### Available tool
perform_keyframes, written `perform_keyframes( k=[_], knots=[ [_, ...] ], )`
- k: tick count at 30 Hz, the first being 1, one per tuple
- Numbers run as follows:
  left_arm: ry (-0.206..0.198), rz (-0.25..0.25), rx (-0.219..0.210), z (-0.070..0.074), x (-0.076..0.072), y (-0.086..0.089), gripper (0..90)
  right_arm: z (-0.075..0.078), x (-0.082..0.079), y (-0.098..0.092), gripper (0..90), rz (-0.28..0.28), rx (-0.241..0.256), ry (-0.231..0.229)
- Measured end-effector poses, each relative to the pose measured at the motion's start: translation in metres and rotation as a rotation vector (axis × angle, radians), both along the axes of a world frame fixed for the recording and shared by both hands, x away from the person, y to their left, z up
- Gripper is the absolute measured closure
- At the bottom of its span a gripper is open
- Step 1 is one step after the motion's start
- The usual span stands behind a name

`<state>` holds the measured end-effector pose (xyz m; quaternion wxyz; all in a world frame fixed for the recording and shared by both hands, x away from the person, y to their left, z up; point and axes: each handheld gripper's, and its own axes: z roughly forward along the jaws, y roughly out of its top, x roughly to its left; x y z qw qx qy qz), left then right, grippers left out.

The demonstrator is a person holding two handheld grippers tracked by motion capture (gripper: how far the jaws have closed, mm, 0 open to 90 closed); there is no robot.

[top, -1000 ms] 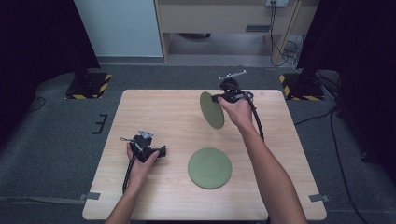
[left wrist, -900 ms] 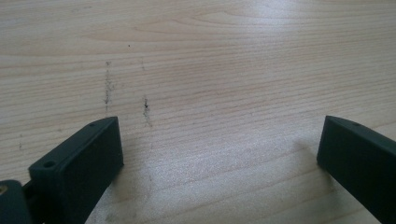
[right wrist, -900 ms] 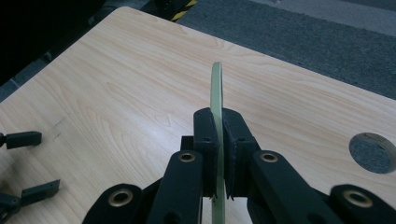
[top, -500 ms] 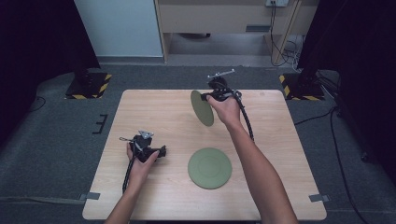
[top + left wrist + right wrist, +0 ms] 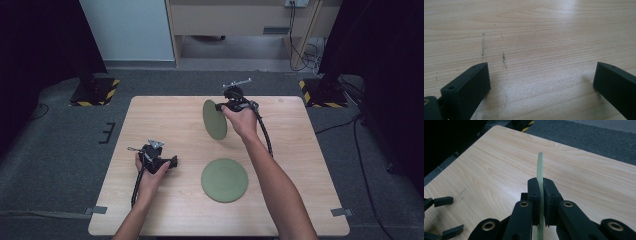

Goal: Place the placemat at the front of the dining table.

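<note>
Plates are the job as I read it: one round olive-green plate (image 5: 214,119) is clamped by its rim in my right gripper (image 5: 226,106) and held on edge above the far middle of the pale wooden table (image 5: 165,117), while a second round olive-green plate (image 5: 224,179) lies flat on the near half, a little right of centre. In the right gripper view the black jaws are clenched on the pale green edge (image 5: 540,170) of the held plate, which stands upright between them and clear of the wood below.

My left gripper (image 5: 159,161) rests low over the near left part of the table, well apart from both plates. Its jaws are released and spread wide in the left gripper view, with nothing but bare, lightly scuffed wood grain (image 5: 529,50) between them.

I judge the work about half done at best: the pick-up is made and the grip looks secure, but the carried plate has not yet been set down anywhere. What seems left is to bring it over to a resting place, possibly on or beside the flat plate, tip it level and let go. I cannot tell from this which spot is meant. The left side has no part in it yet.
</note>
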<state>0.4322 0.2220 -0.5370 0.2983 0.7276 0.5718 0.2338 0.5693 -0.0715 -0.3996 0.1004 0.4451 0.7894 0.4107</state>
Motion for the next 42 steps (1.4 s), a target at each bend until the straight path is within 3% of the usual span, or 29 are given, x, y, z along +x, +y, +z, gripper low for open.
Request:
perform_keyframes(
  k=[14, 26, 29, 42],
  knots=[
    [0.000, 0.003, 0.001, 0.000, 0.000, 0.000, 0.8, 0.001, 0.004, -0.015, 85.9, -0.031, -0.001, -0.011],
    [0.000, 0.004, 0.003, 0.000, 0.001, 0.000, 0.5, 0.004, 0.001, -0.006, 85.9, -0.012, 0.028, -0.014],
    [0.000, 0.003, 0.002, 0.000, 0.000, 0.000, 0.7, 0.002, 0.002, -0.006, 85.9, -0.016, 0.017, -0.009],
    [-0.001, -0.004, -0.001, 0.000, 0.001, 0.003, 1.5, -0.011, 0.007, -0.032, 85.8, -0.074, -0.013, -0.001]
  ],
)
